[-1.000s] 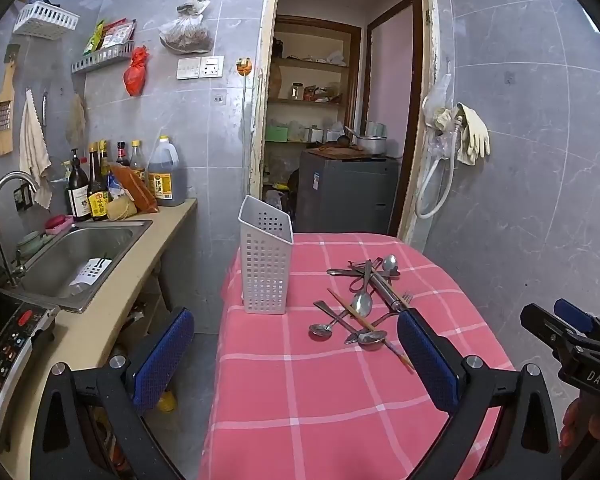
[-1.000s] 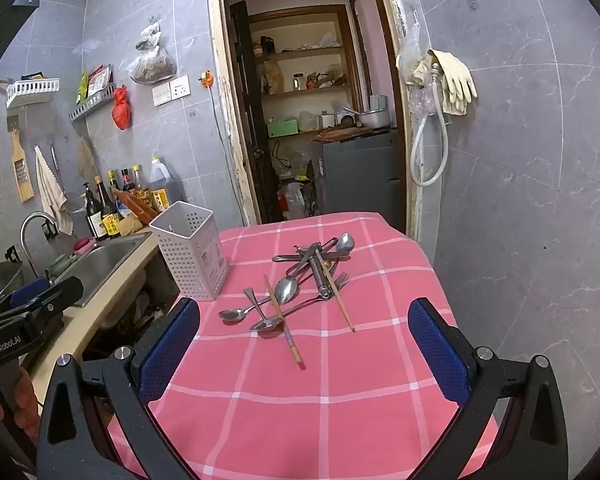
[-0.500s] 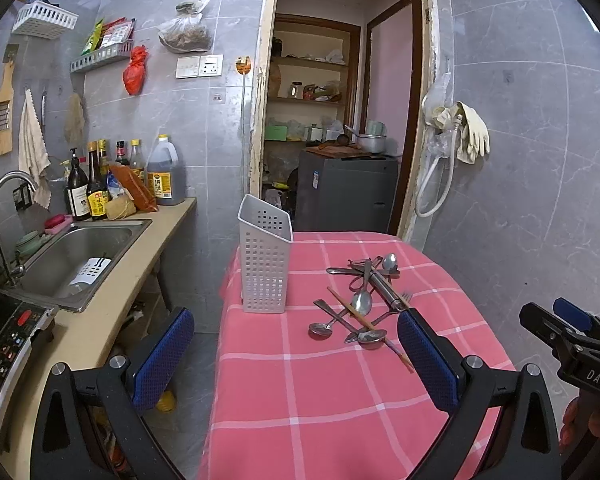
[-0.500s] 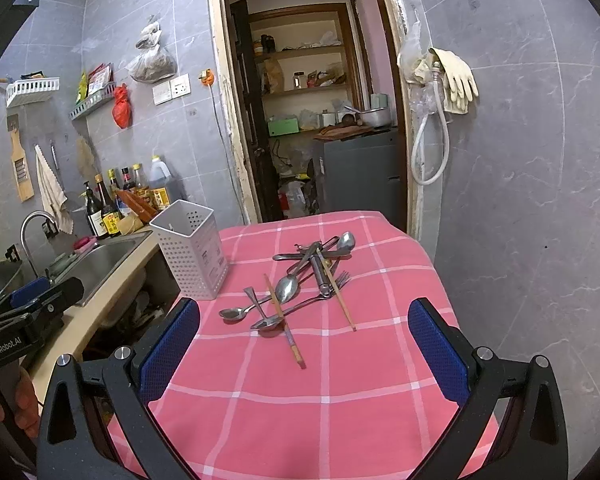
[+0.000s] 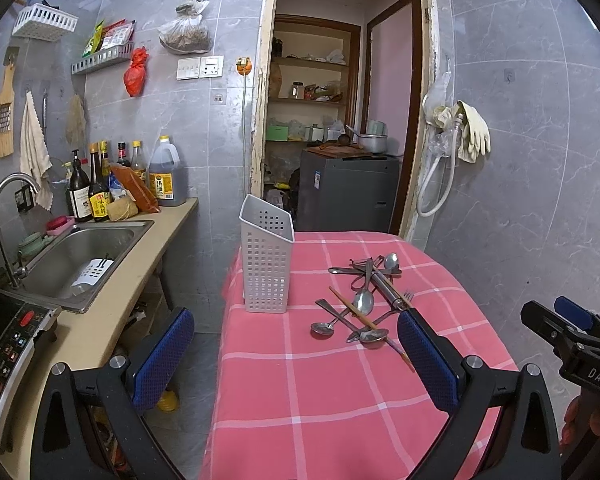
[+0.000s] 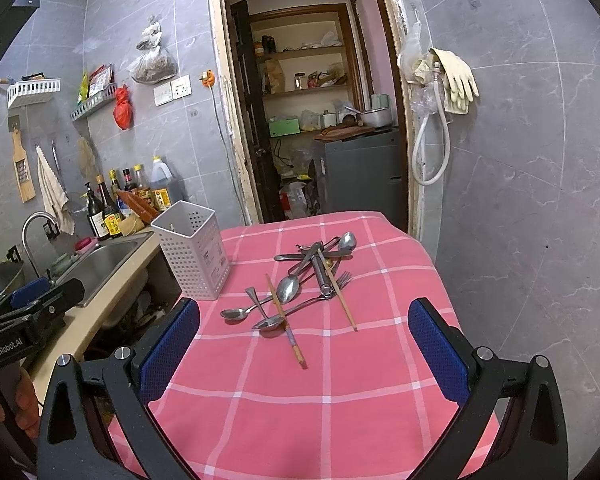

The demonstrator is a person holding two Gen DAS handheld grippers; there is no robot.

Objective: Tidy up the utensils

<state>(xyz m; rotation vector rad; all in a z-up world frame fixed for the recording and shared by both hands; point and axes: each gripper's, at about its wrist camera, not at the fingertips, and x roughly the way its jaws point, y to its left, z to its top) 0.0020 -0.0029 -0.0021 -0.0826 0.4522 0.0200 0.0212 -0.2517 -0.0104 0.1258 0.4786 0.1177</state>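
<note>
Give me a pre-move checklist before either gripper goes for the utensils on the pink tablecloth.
1. Left gripper open, holding nothing: ok.
2. Right gripper open, holding nothing: ok.
3. White holder upright on the tablecloth, opening clear: ok.
4. Utensil pile separated for a clean single grasp: not ok, spoons, fork and chopsticks overlap.
5. Nearest chopstick free on top: ok, it lies across the spoons.
6. Holder's compartments: cannot tell.
</note>
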